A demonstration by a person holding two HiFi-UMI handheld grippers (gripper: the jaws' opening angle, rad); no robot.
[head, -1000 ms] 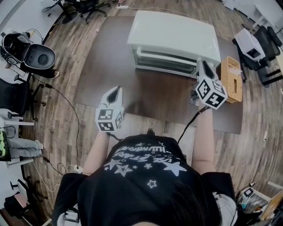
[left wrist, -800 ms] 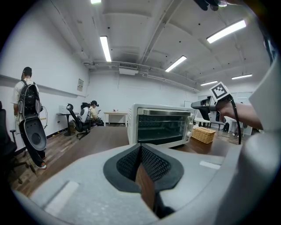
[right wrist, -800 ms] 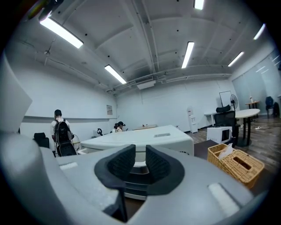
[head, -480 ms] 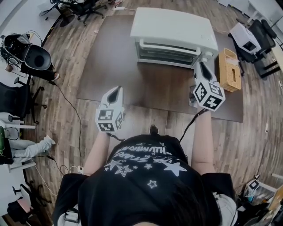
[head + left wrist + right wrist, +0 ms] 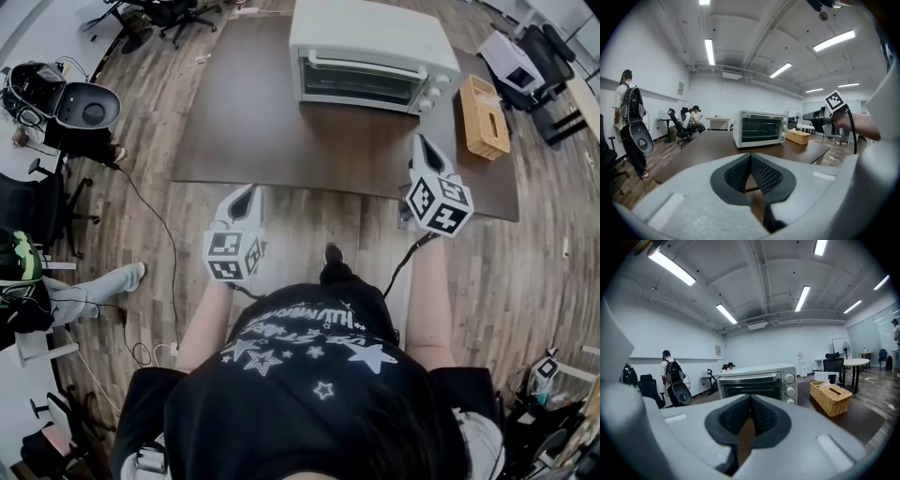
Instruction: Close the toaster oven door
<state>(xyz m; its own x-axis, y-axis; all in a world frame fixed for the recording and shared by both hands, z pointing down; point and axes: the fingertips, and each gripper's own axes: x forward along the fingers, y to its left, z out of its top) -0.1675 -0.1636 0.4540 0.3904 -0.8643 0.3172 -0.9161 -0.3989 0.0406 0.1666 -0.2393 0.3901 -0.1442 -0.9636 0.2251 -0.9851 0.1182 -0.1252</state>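
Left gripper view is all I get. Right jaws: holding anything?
Observer: No. In the right gripper view the right gripper has its jaws together, just closed, with nothing between them.
Operator: Either gripper touching the oven?
Observer: No. In the head view the left gripper and the right gripper are both short of the toaster oven, with bare table between.
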